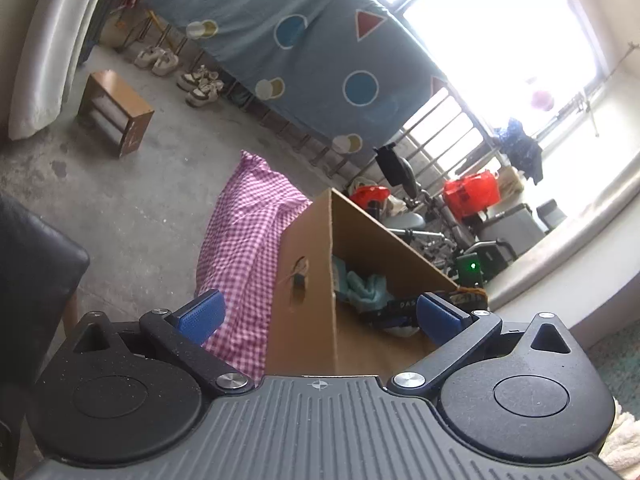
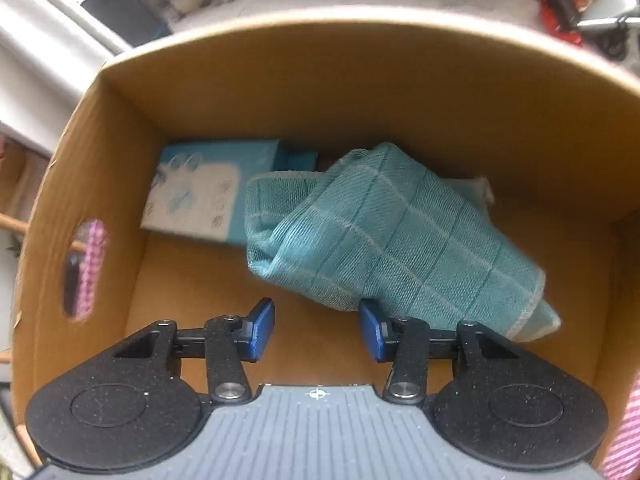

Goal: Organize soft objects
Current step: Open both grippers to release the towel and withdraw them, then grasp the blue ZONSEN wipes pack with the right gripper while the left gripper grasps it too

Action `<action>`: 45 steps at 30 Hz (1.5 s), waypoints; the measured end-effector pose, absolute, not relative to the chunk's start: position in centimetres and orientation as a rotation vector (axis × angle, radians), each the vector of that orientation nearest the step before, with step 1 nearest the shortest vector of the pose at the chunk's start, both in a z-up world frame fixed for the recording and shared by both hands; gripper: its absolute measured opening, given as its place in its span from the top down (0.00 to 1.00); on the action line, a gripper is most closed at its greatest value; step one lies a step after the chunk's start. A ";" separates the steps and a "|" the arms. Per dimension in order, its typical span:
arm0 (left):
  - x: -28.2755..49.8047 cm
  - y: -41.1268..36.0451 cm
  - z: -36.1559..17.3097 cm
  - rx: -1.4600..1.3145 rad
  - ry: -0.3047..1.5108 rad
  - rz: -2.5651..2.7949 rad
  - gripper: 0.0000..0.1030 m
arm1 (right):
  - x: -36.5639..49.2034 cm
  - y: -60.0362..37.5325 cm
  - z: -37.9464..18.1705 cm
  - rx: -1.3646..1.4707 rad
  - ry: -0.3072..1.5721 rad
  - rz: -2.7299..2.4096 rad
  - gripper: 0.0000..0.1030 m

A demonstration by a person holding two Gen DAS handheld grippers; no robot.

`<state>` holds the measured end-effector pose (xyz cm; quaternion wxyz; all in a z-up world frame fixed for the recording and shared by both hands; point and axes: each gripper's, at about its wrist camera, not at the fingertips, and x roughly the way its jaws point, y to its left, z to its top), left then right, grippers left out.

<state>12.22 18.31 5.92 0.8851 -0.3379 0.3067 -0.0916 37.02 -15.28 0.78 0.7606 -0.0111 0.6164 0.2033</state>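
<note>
An open cardboard box (image 1: 312, 280) stands on the concrete floor. In the right wrist view I look down into the box (image 2: 360, 28). A crumpled teal checked cloth (image 2: 392, 236) lies on its bottom, partly over a blue-and-white carton (image 2: 200, 188). My right gripper (image 2: 316, 330) hangs inside the box, open, with nothing between its pads; the cloth's edge lies just beyond the right fingertip (image 2: 370, 332). My left gripper (image 1: 318, 314) stands wide open outside the box's near corner, holding nothing. A pink gingham pillow (image 1: 244, 248) leans against the box's left side. The teal cloth (image 1: 364, 286) also shows there.
A black padded chair (image 1: 32, 280) is at the left. A small wooden shelf (image 1: 116, 112) and several shoes (image 1: 200, 84) stand farther back under a hanging blue sheet (image 1: 300, 40). Red bags (image 1: 472, 192) and metal clutter sit behind the box. Something cream and fluffy (image 1: 624, 440) lies at the bottom right.
</note>
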 end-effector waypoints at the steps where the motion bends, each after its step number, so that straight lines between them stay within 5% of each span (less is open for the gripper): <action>1: 11.9 18.7 5.5 -0.715 0.637 -0.189 0.01 | 37.2 -15.4 0.8 -0.032 1.338 0.437 0.52; 12: 10.2 19.5 3.7 -0.771 0.630 -0.199 0.00 | 36.5 -15.9 1.9 -0.011 1.298 0.450 0.50; 20: 8.3 17.1 5.1 -0.724 0.597 -0.321 0.00 | 29.0 -19.9 11.6 0.148 1.098 0.581 0.48; 27: 7.1 14.6 5.4 -0.653 0.627 -0.419 0.00 | 18.6 -24.1 18.6 0.308 0.874 0.716 0.33; 36: 6.5 9.7 2.9 -0.418 0.768 -0.443 0.00 | 11.0 -22.9 11.1 0.511 0.977 0.693 0.28; 45: 7.1 6.3 -1.2 -0.348 0.860 -0.443 0.01 | 12.3 -17.9 4.5 0.468 1.075 0.512 0.28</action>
